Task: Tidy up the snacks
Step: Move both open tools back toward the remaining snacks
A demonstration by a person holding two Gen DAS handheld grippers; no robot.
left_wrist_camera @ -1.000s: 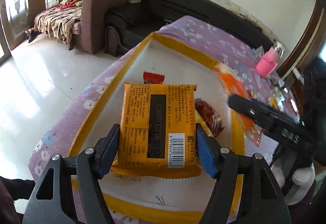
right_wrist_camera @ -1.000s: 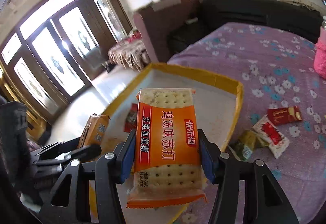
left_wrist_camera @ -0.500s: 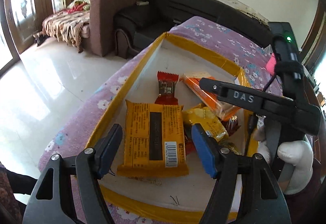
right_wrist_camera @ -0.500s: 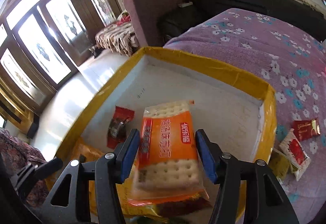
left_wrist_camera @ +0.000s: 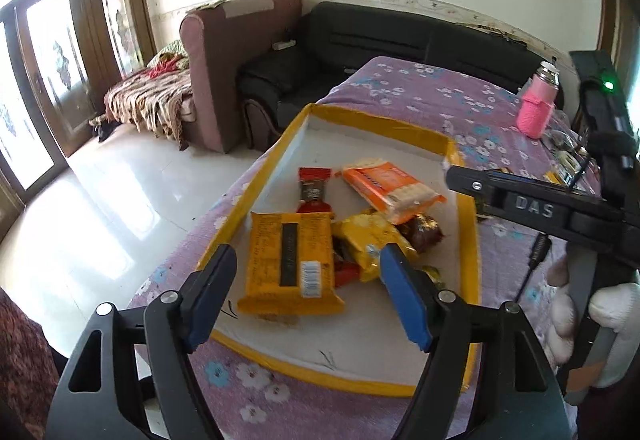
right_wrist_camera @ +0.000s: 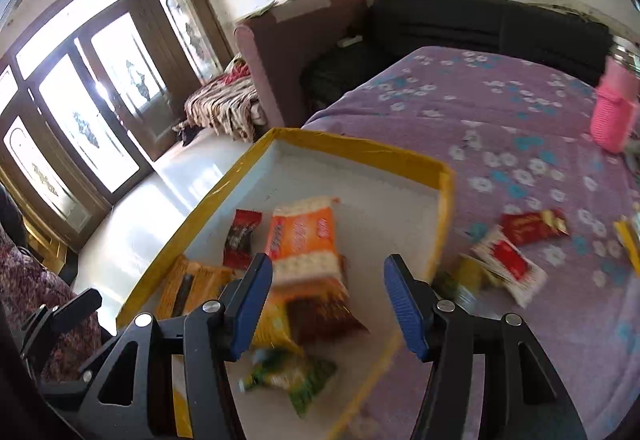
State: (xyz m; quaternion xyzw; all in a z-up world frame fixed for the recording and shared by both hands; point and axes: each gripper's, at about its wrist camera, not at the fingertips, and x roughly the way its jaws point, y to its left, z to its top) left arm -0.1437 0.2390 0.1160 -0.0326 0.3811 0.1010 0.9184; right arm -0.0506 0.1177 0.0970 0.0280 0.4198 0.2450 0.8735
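A yellow-rimmed white tray point(left_wrist_camera: 356, 120) point(right_wrist_camera: 344, 146) lies on a purple flowered cloth. In it lie a yellow cracker pack point(left_wrist_camera: 290, 260), an orange cracker pack point(left_wrist_camera: 390, 188) point(right_wrist_camera: 306, 240), a red candy point(left_wrist_camera: 314, 190) point(right_wrist_camera: 242, 236) and several small wrapped snacks. My left gripper point(left_wrist_camera: 308, 296) is open and empty above the yellow pack. My right gripper point(right_wrist_camera: 328, 302) is open and empty above the tray's near part; its body shows in the left wrist view point(left_wrist_camera: 532, 206). Loose snacks point(right_wrist_camera: 508, 264) lie on the cloth right of the tray.
A pink bottle point(left_wrist_camera: 538, 108) point(right_wrist_camera: 614, 116) stands at the far right of the cloth. A black sofa point(left_wrist_camera: 400, 36) and a maroon armchair point(left_wrist_camera: 236, 52) stand behind. The cloth's left edge drops to a shiny tiled floor point(left_wrist_camera: 100, 208).
Both grippers opened and let go: the yellow pack and the orange cracker pack now lie in the tray. Both grippers have pulled back and up from the tray.
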